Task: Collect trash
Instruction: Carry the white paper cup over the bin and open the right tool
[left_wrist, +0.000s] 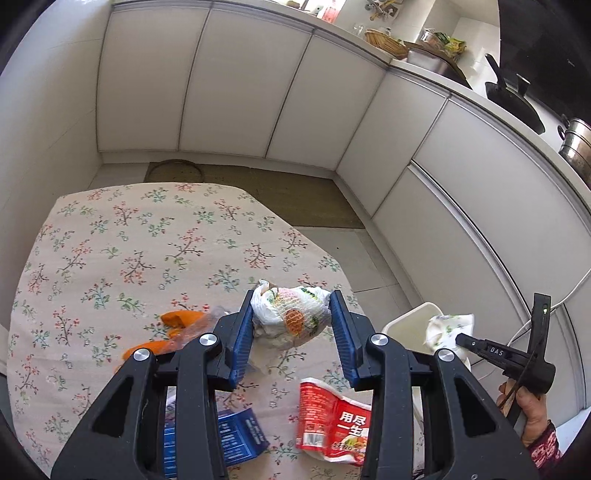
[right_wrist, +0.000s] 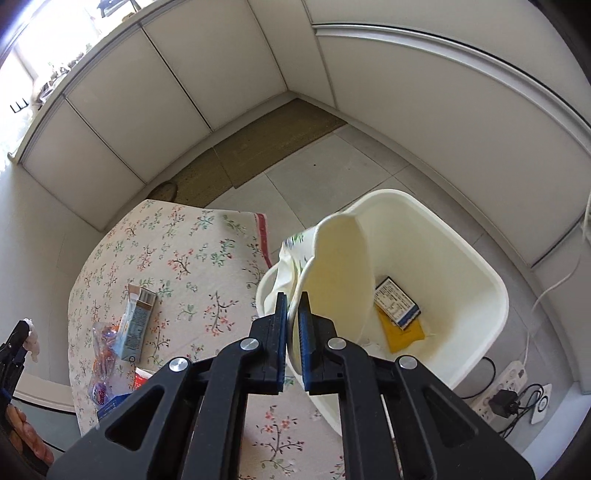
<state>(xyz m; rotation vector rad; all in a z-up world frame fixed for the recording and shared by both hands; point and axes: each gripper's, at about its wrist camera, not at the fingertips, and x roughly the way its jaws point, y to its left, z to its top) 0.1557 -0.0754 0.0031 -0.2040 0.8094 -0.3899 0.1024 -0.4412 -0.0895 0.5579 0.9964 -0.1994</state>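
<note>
Here, on floral-cloth table (left_wrist: 110, 236): orange peel (left_wrist: 177, 325) at left, blue packet (left_wrist: 236, 435) and red wrapper (left_wrist: 328, 421) near front edge. Left gripper (left_wrist: 293, 325) above table, fingers (left_wrist: 240, 332) clenched on crumpled printed tissue wad (left_wrist: 291, 314), wad off cloth. Right of table, white bin (right_wrist: 491, 288) on floor, holding blue-white box (right_wrist: 397, 302) and yellow packet (right_wrist: 402, 332). Right gripper (right_wrist: 291, 314) at bin's mouth, fingers (right_wrist: 304, 325) nearly together, pinching cream paper plate (right_wrist: 340, 266) by rim, floral tissue (right_wrist: 291, 254) behind it.
</note>
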